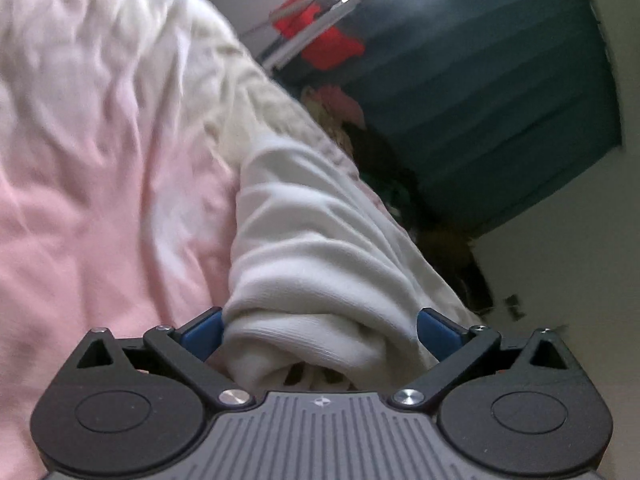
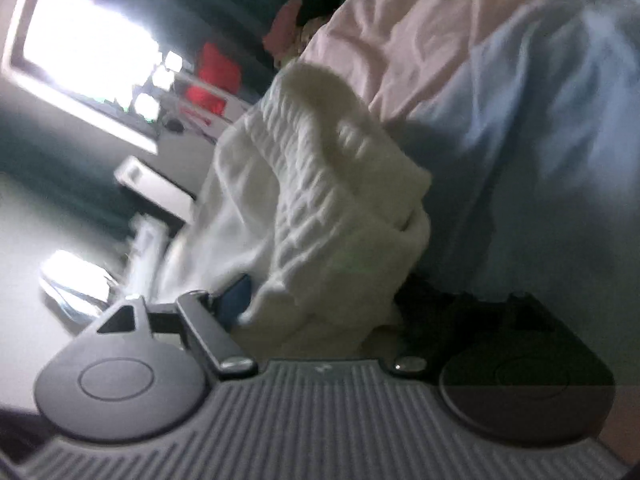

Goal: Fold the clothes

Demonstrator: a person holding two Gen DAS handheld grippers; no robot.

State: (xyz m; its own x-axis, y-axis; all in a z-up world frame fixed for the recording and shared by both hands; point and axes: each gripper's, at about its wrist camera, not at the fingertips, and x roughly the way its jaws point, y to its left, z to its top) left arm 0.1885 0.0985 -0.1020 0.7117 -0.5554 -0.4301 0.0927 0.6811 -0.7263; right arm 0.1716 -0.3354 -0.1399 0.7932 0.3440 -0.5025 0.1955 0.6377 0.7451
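Observation:
A white knitted garment (image 1: 320, 240) lies bunched on the pink bedsheet (image 1: 100, 200). My left gripper (image 1: 320, 332) has its blue fingers spread wide on either side of a thick roll of this garment; whether they press it I cannot tell. In the right wrist view the same white garment (image 2: 320, 200) hangs bunched in front of my right gripper (image 2: 316, 308). One blue finger (image 2: 236, 300) shows at its left side; the other finger is hidden in shadow behind the cloth. The view is blurred.
A light blue sheet (image 2: 540, 140) and the pink sheet (image 2: 400, 32) cover the bed. Dark teal curtains (image 1: 500, 100), a bright window (image 2: 88, 44), red items (image 1: 328, 44) and a metal rack (image 1: 320, 12) stand beyond the bed edge.

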